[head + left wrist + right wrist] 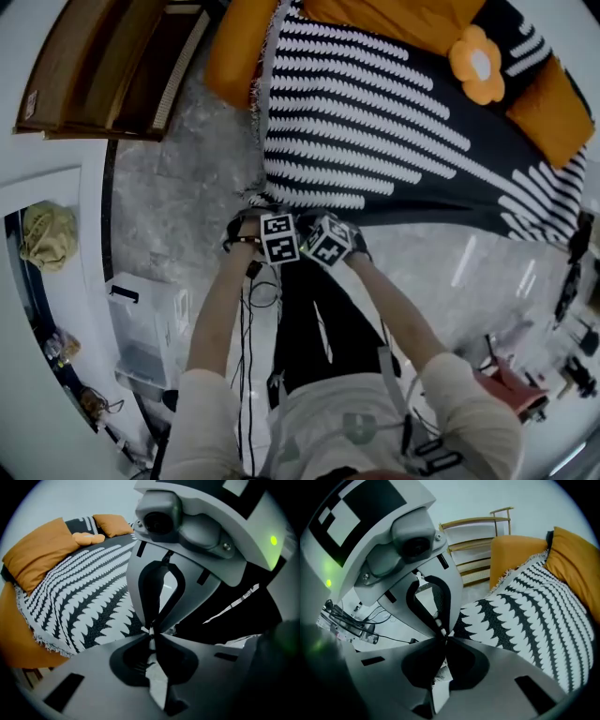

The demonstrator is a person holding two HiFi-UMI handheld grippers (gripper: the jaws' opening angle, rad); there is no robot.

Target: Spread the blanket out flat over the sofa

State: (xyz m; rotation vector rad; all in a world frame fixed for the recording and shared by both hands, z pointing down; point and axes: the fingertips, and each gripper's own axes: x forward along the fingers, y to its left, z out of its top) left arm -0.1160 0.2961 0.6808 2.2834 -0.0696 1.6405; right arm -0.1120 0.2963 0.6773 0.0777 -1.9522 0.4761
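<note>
Living room, home-like: orange sofa [234, 56] with matching cushions [37, 550], a flower-shaped cushion [476, 64], black-and-white blanket [375, 122] over it. Wooden slatted rack [103, 66] alongside. Glossy marbled floor [178, 187]. Loose cables [246, 309] and gear clutter [572, 366] at the edges, so also a working space.
</note>
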